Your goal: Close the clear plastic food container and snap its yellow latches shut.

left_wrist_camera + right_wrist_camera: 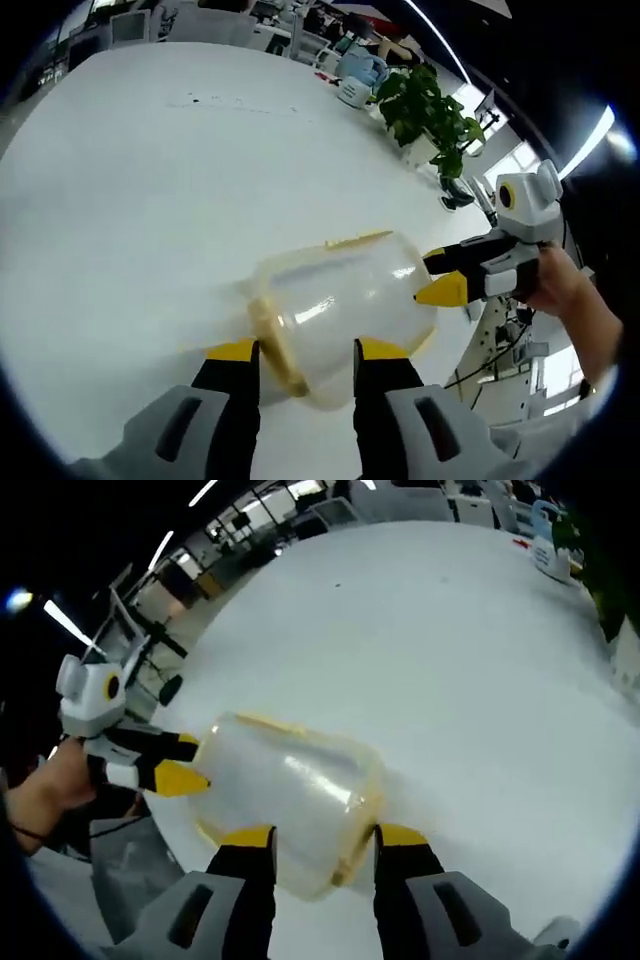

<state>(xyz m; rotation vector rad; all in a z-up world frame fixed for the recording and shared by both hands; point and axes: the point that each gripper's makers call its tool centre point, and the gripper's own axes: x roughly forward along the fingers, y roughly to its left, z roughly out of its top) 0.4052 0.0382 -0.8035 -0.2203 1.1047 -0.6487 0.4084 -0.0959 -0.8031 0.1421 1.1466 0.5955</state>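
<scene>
The container (340,305) lies on the white table (150,170), low in the left gripper view between the spread jaws of the left gripper (305,362), which flank its yellow rim, apparently to steady it. The right gripper (445,277) comes in at 3 o'clock, its tips at the container's far side (whether they pinch anything, or how wide they stand, cannot be told), probably bracing it for a latch. A plant (425,115) sits at 1 o'clock, well apart; the table edge runs close by the container.
</scene>
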